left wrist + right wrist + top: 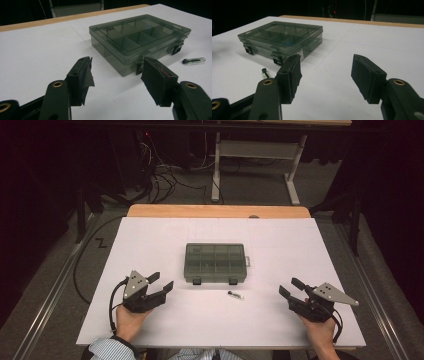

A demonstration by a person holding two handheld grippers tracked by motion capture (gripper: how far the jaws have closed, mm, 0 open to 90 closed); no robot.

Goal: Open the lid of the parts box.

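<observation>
Smoky translucent compartment box [215, 262] mid-table, lid latched, compartments apparently empty, small clear capsule-like piece [235, 295] just in front on white table [150, 240], left tongs [161, 284] and right tongs [291, 287] both open, holding nothing, dark room, cables on floor [165, 177].

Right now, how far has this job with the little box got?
Nothing looks done yet. The compartment box sits shut on the white table, both front latches closed. The small part lies loose in front of it. The left tool and right tool are open and empty. Opening the box and handling the part probably remain.
</observation>
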